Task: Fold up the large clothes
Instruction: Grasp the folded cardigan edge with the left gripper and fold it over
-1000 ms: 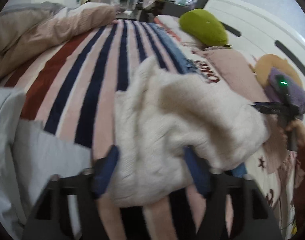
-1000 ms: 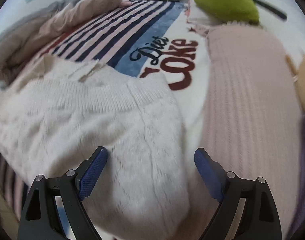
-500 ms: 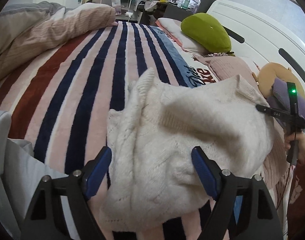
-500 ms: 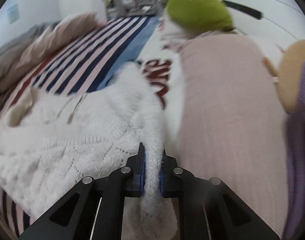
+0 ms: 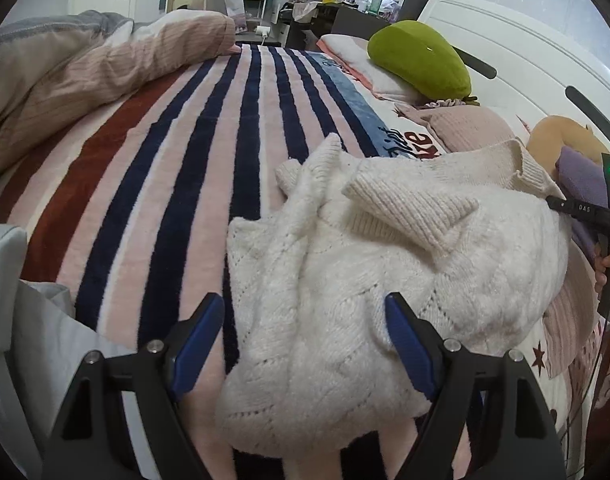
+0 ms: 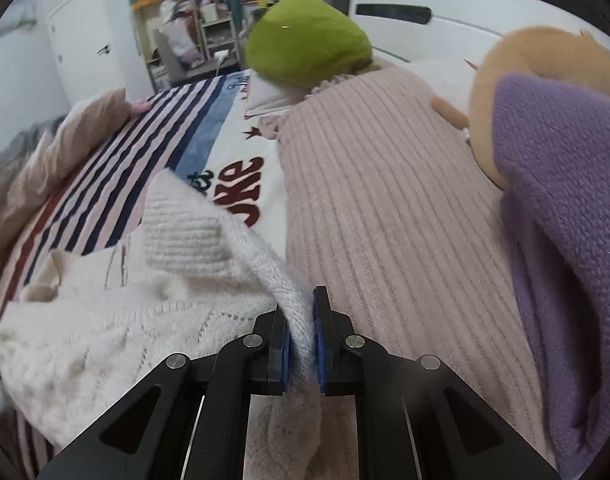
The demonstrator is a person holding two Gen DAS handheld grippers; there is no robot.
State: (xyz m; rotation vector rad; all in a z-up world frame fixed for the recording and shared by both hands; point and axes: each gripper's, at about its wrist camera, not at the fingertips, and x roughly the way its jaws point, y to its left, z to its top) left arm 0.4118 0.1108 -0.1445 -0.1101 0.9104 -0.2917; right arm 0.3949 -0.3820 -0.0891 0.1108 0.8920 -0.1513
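A cream knitted sweater (image 5: 385,272) lies bunched on the striped bed blanket (image 5: 153,168). My left gripper (image 5: 305,336) is open, its blue fingers either side of the sweater's near edge, not gripping it. My right gripper (image 6: 301,340) is shut on a fold of the cream sweater (image 6: 145,320) and lifts its right edge; it also shows at the right of the left wrist view (image 5: 585,212). A ribbed cuff or hem (image 5: 409,204) lies folded on top.
A pink ribbed knit (image 6: 385,208) and a purple knit (image 6: 565,208) lie to the right. A green cushion (image 5: 421,60) and a tan plush (image 6: 545,60) sit by the white headboard (image 5: 525,64). A rumpled duvet (image 5: 65,80) lies left; grey cloth (image 5: 33,344) near left.
My left gripper let go of the sweater and pulled back, open. My right gripper closed on the sweater's right edge and lifted it.
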